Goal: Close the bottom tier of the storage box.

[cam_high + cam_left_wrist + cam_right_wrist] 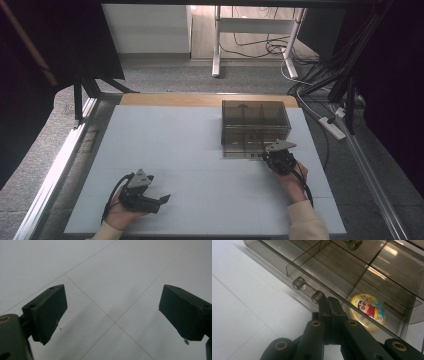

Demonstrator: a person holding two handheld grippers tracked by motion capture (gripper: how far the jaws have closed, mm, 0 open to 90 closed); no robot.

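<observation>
Left gripper (159,201) sat lower left of high view, resting on pale grey tabletop (190,150), jaws spread wide, nothing between; in left gripper view, only bare table between black pads (47,312).

Smoky translucent plastic drawer box (255,122) stood upper centre-right of high view, lowest drawer pulled out toward person.

Right gripper (278,159) was just below box, at drawer front. In right gripper view, jaws were clenched together, tips touching clear bar handle (308,290) of open drawer at frame centre, nothing gripped between them. Round yellow cartoon-print item (368,311) lay inside drawer, right of centre.
</observation>
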